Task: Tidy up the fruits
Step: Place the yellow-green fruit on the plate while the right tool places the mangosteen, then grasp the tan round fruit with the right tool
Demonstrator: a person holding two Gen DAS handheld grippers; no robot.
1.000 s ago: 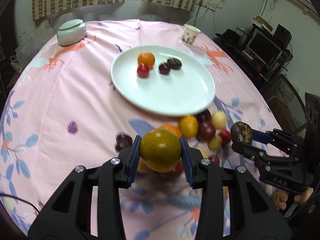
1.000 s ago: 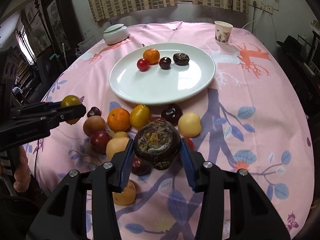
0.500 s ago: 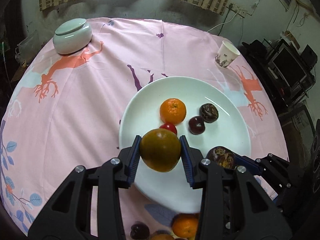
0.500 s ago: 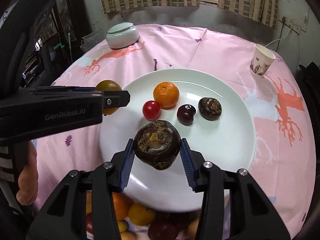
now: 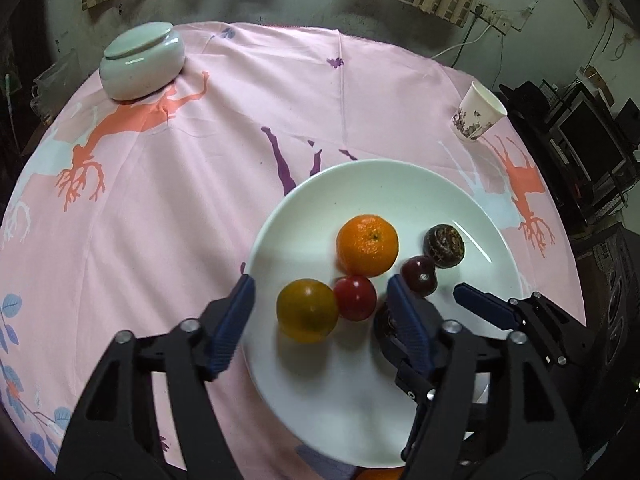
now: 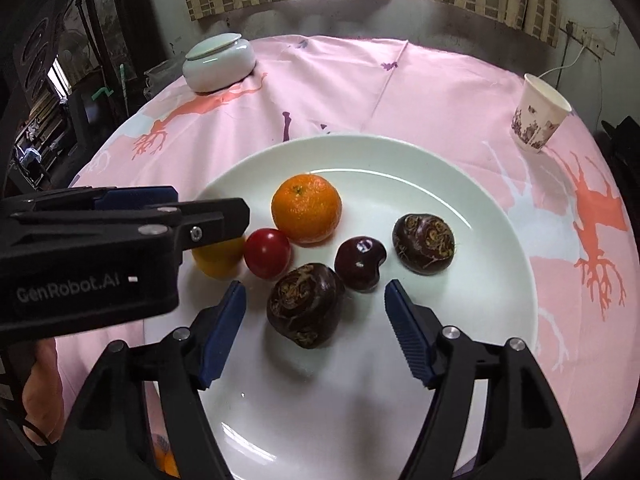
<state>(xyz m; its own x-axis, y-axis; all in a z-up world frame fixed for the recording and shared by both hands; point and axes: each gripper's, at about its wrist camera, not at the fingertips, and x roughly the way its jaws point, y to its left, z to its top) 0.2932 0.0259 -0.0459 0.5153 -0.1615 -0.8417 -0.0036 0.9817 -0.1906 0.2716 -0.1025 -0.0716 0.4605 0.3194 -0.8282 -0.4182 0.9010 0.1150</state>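
Observation:
On the white plate [image 5: 340, 400] a yellow-green fruit [image 5: 307, 310] rests between the jaws of my left gripper [image 5: 320, 308]. These jaws are opening and the pads stand clear of it. A dark brown chestnut [image 6: 306, 310] lies on the plate [image 6: 320, 420] between the opening jaws of my right gripper [image 6: 316, 312], untouched. Behind them sit an orange [image 6: 306, 208], a red tomato [image 6: 267, 253], a dark cherry [image 6: 360, 263] and a second chestnut [image 6: 424, 244]. The left gripper's fingers [image 6: 208, 216] half hide the yellow-green fruit [image 6: 218, 258].
A lidded pale jar [image 5: 142, 62] stands at the far left of the pink tablecloth [image 5: 180, 220] and a paper cup [image 5: 478, 114] at the far right. More fruit [image 6: 166, 460] shows at the bottom edge. A person's hand [image 6: 44, 380] holds the left gripper.
Both grippers carried their fruit from the loose pile to over the plate. Both have now opened, and the yellow-green fruit and the chestnut lie on the plate.

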